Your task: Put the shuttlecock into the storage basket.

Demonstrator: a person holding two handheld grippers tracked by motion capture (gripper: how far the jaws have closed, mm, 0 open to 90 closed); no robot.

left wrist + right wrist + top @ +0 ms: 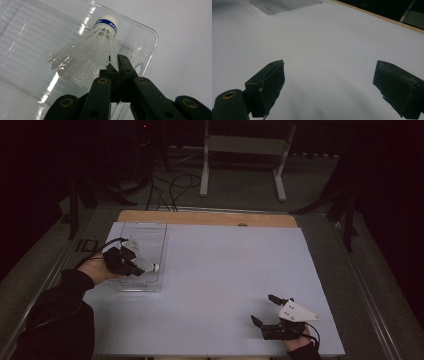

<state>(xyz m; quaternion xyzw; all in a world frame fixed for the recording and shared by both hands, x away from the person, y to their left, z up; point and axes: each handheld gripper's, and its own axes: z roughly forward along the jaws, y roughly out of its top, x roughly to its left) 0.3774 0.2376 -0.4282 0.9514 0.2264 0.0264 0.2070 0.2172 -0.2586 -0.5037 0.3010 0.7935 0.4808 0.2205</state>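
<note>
Shuttlecock (96,47) skirt is pinched at its edge between the pressed-together jaws of the left tongs (117,63), with the white cork tip and its blue band pointing away from the tongs and the plastic feathers fanning out sideways. In the left gripper view the shuttlecock hangs over the clear plastic tray (30,37), near one of its rounded corners; whether it touches the tray floor cannot be told. In the high view the tray (150,232) lies on the pale bench (225,270), and the left tongs (142,268) reach over the tray's near half from its left side, held by a hand in a dark sleeve. Well apart from the tray, toward the bench's near right corner, the right tongs (264,309) rest low with their jaws spread wide and nothing between them. In the right gripper view the right tongs (329,87) face bare bench surface, with the tray (284,5) far off.
</note>
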